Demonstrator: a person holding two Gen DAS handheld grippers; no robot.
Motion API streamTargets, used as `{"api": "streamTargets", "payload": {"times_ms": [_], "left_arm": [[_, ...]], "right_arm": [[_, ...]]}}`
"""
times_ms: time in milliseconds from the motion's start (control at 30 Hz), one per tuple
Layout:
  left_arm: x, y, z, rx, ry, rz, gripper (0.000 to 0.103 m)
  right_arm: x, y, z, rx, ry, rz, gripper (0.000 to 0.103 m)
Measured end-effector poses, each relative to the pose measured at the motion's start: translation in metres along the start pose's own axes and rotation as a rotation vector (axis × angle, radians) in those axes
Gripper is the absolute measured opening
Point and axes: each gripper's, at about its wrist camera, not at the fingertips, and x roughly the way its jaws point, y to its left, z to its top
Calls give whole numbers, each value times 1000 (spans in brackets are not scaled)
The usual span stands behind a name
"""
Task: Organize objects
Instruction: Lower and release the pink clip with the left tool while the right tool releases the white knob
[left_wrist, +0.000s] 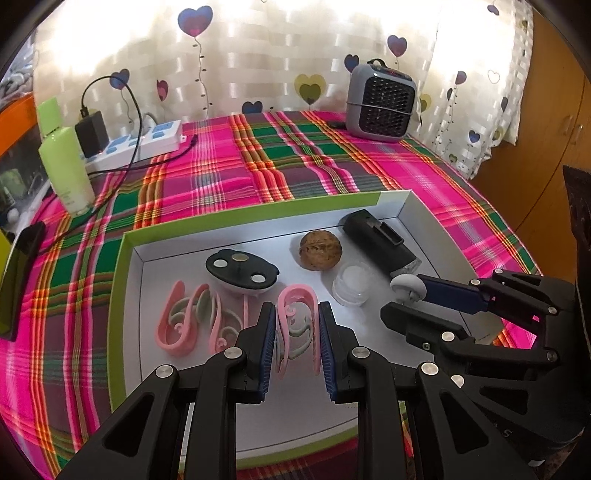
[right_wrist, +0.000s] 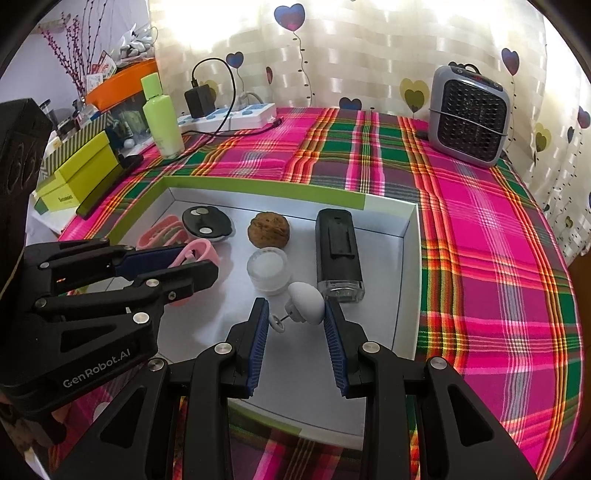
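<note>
Grippers first, nearest the cameras. Left hand-held gripper (left_wrist: 297, 325) hangs low over the shallow white tray (left_wrist: 127, 266), its blue pads clamped on a pink clip (left_wrist: 297, 314) that stands upright between them. Right hand-held gripper (right_wrist: 295, 317) sits at the tray's right side, pads closed on a small white mushroom-shaped knob (right_wrist: 306, 302); the domed cap presses against the right pad, and a thin pin with a little disc points toward the left pad.

Tray floor, moving back: more pink clips (left_wrist: 192, 321) lie in a loose heap at the left, just beside the held one. A clear round jar (right_wrist: 267, 271) with a white inside stands near the middle, just beyond the knob. A black oblong device (right_wrist: 338, 251) with a clear end lies lengthwise along the right wall. Behind the jar sits a brown walnut (right_wrist: 268, 229). A black oval piece (left_wrist: 242, 271) with pale round spots rests at the back left, touching the clip heap.

Tray has a green rim and lies on a bench covered by a pink and green plaid cloth (left_wrist: 258, 162).

Far edge: green bottle (left_wrist: 66, 166) and white power strip (left_wrist: 147, 142) with a black charger at left, grey fan heater (left_wrist: 382, 103) at right, heart-print curtain (left_wrist: 258, 55) behind.
</note>
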Motion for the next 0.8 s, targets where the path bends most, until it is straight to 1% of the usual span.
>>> {"api": "streamTargets", "payload": {"times_ms": [533, 800], "left_arm": [[12, 1, 3, 9, 32, 15, 21], [12, 1, 3, 7, 31, 14, 21]], "right_arm": [[4, 1, 2, -37, -7, -3, 32], [4, 2, 2, -46, -10, -11, 32]]}}
